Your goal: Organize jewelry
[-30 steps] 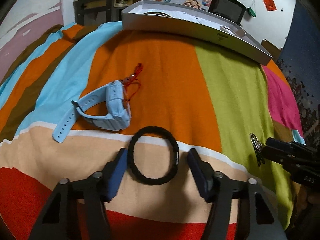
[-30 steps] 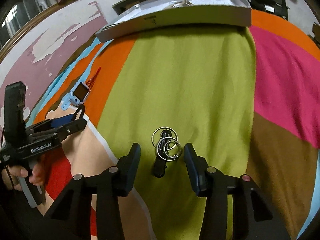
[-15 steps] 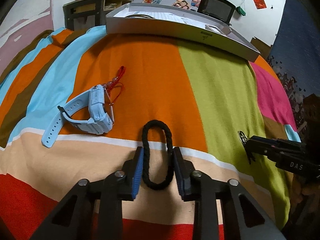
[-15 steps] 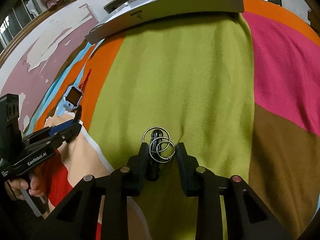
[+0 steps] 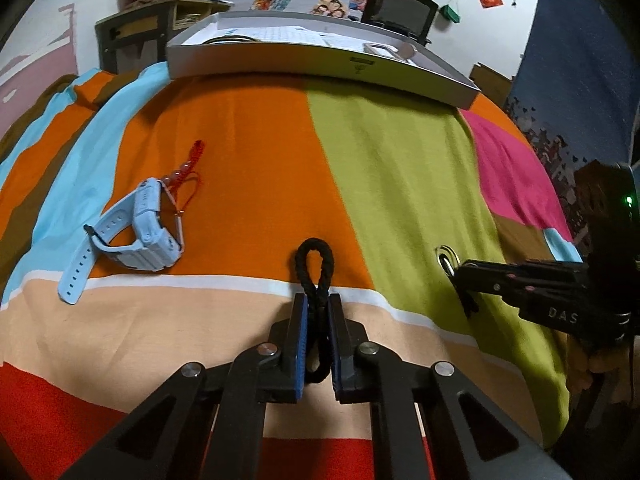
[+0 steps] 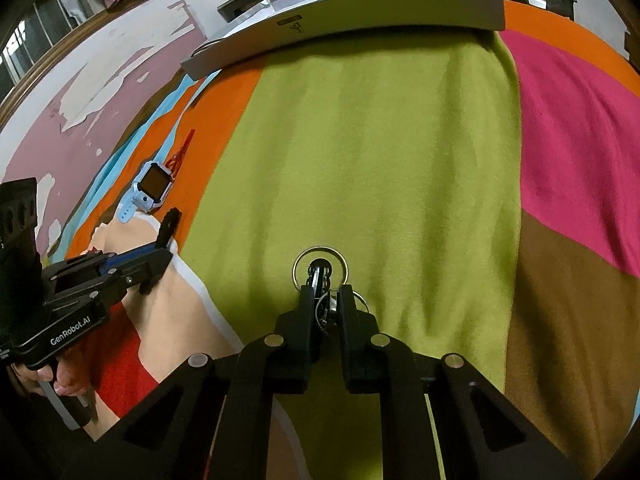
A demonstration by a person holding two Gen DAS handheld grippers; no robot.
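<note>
On a bed spread with a blanket of bright colour blocks, our left tongs pinch a black braided cord bracelet into a narrow loop. Our right tongs clamp a cluster of metal key rings, partly hidden between the fingers. A light blue plastic watch lies left; a long grey tray spans the far edge.

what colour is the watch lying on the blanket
Light blue, strap and case alike. The watch shows best in the left wrist view.
</note>
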